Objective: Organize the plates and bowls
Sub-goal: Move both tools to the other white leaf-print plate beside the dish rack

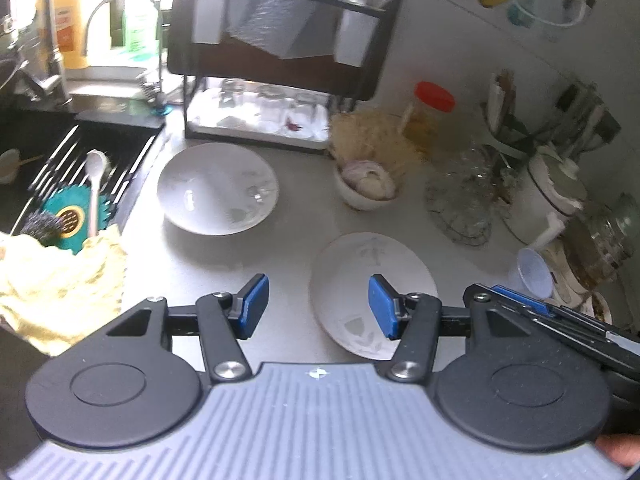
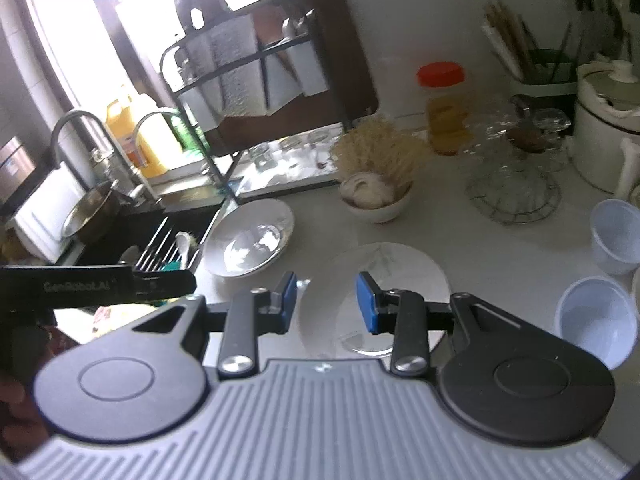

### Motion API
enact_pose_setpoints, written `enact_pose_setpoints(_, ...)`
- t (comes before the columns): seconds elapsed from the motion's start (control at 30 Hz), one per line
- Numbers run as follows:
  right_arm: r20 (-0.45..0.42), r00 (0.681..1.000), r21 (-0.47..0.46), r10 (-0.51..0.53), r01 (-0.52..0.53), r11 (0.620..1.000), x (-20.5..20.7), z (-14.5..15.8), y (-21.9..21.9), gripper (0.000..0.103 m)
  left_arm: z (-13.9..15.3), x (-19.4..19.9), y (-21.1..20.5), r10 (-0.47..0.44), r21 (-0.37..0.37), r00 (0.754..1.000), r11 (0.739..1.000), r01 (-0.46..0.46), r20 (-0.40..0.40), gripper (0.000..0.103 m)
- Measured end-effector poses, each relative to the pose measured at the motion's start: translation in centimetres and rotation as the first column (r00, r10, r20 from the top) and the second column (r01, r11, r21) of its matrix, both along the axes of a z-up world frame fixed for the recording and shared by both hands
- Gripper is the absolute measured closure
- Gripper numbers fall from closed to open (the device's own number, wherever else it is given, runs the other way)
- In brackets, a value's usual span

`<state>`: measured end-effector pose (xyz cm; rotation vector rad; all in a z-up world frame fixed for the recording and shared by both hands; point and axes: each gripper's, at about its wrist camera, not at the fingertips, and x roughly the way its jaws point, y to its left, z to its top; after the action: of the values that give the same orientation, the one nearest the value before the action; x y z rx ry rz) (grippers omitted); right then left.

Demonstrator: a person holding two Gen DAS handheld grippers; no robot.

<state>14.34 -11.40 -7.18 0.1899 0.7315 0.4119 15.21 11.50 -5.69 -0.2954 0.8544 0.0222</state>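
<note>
- Clearly both claws are apart and empty: left gripper (image 1: 318, 306), right gripper (image 2: 326, 302), both hovering over the flat white patterned plate (image 1: 360, 276).
- Beyond that plate, toward the black sink (image 1: 24, 148), sits the wide white glazed bowl (image 1: 218, 188).
- Risk, I judge: a shallow pinch on the plate's rim slips.
- Bare counter lies between plate and bowl; white plastic cups (image 2: 598, 318) crowd the plate's right.

White plate (image 1: 372, 280) beside white bowl (image 1: 218, 188), both upright.

My left wrist camera looked steeply down over its gripper (image 1: 318, 306) at the grey counter (image 1: 288, 248), close in. My right one sat beside it. Both shared the white patterned plate (image 1: 360, 276) (image 2: 404, 268).
</note>
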Motion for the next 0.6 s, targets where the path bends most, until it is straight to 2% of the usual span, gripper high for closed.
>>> enact_pose_setpoints(0.33, -0.006, 0.992, -0.02, 0.124, -0.124, 0.992, 0.3, -0.2, 3.3, 0.066, -0.1, -1.8, 3.4, 0.115, 0.011, 0.993, 0.993, -0.115, -0.025, 0.042)
enact_pose_setpoints(0.6, -0.023, 0.987, -0.026, 0.16, -0.16, 0.987, 1.5, -0.5, 4.7, 0.066, -0.4, -1.9, 5.5, 0.165, 0.0, 0.986, 0.986, -0.165, -0.038, 0.042)
